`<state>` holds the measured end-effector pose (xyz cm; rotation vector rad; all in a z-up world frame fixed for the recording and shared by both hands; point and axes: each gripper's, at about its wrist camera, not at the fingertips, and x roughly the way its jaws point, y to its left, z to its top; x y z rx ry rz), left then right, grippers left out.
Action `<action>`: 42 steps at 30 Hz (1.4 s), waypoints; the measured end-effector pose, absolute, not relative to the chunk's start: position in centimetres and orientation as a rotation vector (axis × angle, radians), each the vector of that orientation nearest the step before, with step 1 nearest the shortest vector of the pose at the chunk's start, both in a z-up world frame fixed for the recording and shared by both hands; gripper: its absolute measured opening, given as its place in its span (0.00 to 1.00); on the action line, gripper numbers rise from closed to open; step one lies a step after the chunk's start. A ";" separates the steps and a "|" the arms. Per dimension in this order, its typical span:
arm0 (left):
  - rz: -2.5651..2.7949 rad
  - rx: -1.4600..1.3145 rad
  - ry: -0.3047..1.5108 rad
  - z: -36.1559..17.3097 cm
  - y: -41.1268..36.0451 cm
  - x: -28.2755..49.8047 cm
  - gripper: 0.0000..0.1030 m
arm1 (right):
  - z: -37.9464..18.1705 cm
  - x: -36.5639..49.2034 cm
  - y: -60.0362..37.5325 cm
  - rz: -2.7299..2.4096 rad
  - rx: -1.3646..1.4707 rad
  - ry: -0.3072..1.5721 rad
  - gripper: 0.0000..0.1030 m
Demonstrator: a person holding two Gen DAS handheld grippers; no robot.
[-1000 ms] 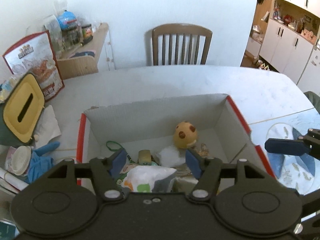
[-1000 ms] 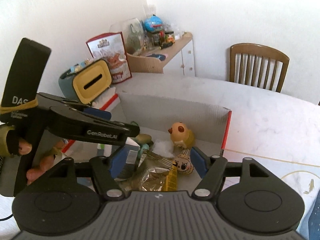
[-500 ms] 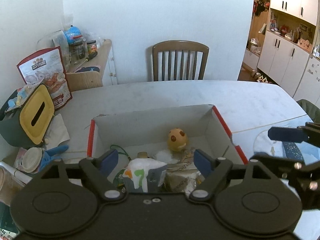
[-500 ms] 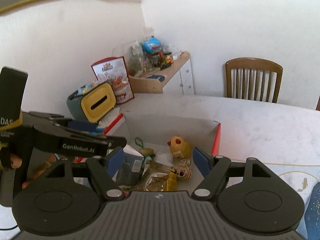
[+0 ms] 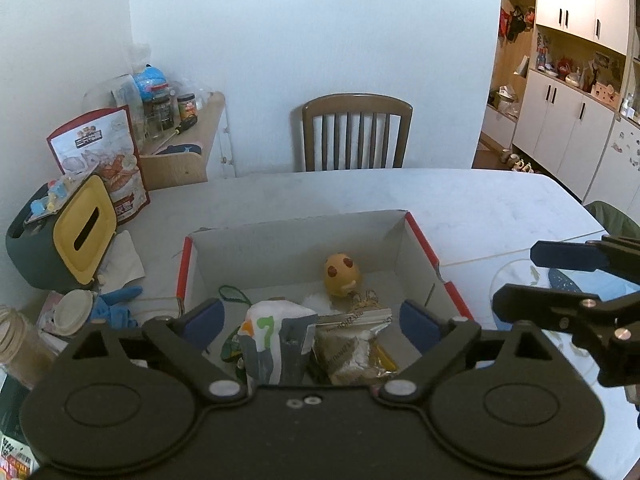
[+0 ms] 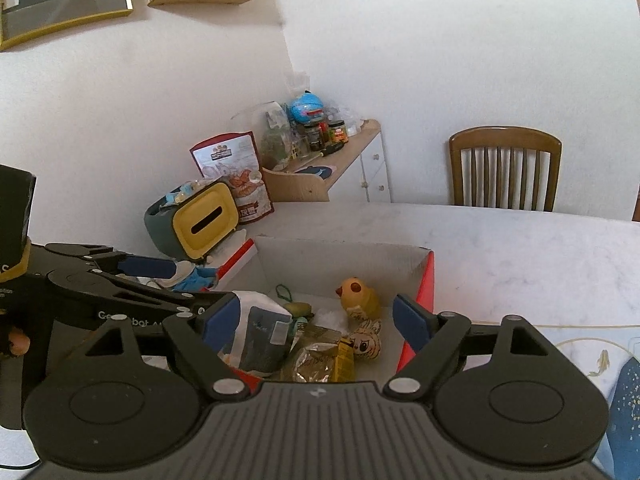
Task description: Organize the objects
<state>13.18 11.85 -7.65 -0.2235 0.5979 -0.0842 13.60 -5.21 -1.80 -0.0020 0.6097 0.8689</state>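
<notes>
A cardboard box (image 5: 288, 236) (image 6: 340, 254) with red edges stands on the white table. Inside lie a yellow toy head (image 5: 342, 276) (image 6: 356, 292), a white pouch with a green 7 (image 5: 276, 336) (image 6: 260, 324), a zip bag of brownish snack (image 5: 352, 344) (image 6: 316, 360) and a small cartoon-face toy (image 6: 366, 344). My left gripper (image 5: 312, 320) hangs open above the box's near side, nothing between its fingers. My right gripper (image 6: 316, 320) is open too, above the same box, and shows from the side at the right edge of the left wrist view (image 5: 560, 280).
Left of the box stand a yellow-faced tissue holder (image 5: 60, 236) (image 6: 192, 220), a red snack bag (image 5: 100, 160), a blue toy (image 5: 116, 304) and a glass jar (image 5: 20, 340). A wooden chair (image 5: 356, 136) is behind the table; a blue patterned mat (image 6: 624, 392) lies at the right.
Both grippers have lifted up and back from the box, and both have opened wider. The pouch and the snack bag lie in the box, free of the fingers.
</notes>
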 end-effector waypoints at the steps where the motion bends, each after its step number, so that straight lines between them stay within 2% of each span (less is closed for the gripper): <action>1: -0.082 -0.228 0.596 -7.6 11.8 12.9 0.93 | -1.8 13.5 -5.3 0.871 -0.001 0.608 0.81; 6: -0.048 -0.225 0.584 -7.3 11.4 11.6 0.98 | -1.6 12.9 -5.7 0.885 0.007 0.613 0.85; 8: -0.029 -0.223 0.574 -7.2 11.3 11.1 0.99 | -1.5 12.6 -5.9 0.885 0.005 0.598 0.97; 10: -0.025 -0.230 0.572 -7.1 11.3 10.6 0.99 | -1.4 12.4 -6.2 0.888 0.017 0.588 1.00; 28: 0.031 -0.306 0.536 -6.8 11.6 7.5 1.00 | -1.0 10.4 -7.0 0.918 0.013 0.533 1.00; 42: 0.034 -0.320 0.543 -6.7 10.7 7.9 1.00 | -1.2 10.9 -8.6 0.893 0.024 0.550 1.00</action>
